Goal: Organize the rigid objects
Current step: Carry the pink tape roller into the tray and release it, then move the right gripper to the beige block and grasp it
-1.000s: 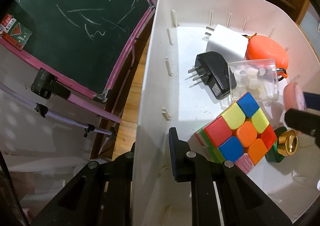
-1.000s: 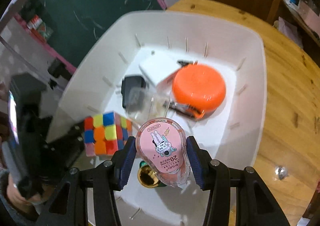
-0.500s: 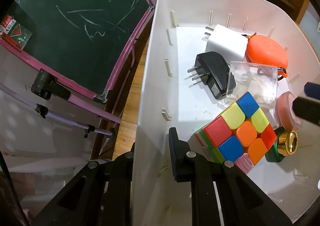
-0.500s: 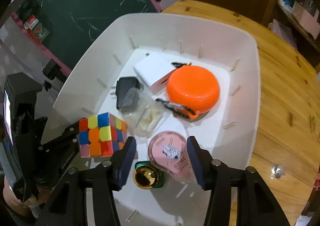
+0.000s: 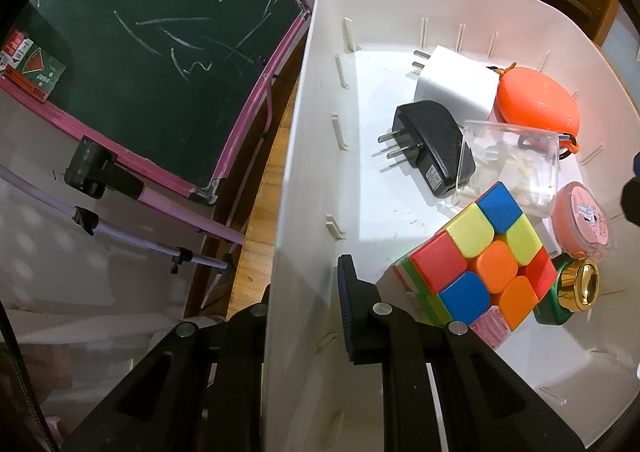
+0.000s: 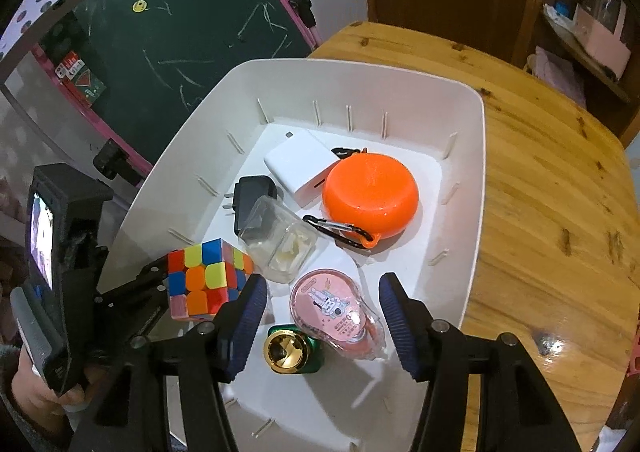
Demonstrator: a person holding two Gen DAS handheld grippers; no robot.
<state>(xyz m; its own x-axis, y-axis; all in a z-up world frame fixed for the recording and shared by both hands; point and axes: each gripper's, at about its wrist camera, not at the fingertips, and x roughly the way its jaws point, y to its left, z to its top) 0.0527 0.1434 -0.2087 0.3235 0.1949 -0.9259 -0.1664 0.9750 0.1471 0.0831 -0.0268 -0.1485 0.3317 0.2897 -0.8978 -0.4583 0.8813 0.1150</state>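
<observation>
— Whereabouts of the pink teardrop-shaped plastic correction-tape dispenser (image 6: 340,312)?

— Flat on the floor of the white plastic bin (image 6: 476,192), toward its near edge, just beside the green bottle with the gold cap (image 6: 290,352). Pinched a second ago, now let go.

— And the right gripper (image 6: 323,292)?

— Spread, having just been opening. Hanging above the dispenser with nothing pressed between the pads.

— Left gripper (image 5: 304,292)?

— Pressed together on the bin's left wall, apparently steadying it.

— Around the dispenser?

— Multicoloured puzzle cube (image 6: 204,276) toward the left wall and a clear plastic box (image 6: 280,244) just beyond. Then an orange round case (image 6: 370,196), a black plug adapter (image 6: 252,200) and a white charger block (image 6: 302,166) toward the far edge. All resting on a wooden table (image 6: 540,212).

— Meaning for the task?

— One more rigid item stowed, by the look of it. Probably free to go for the next, if any remains.
</observation>
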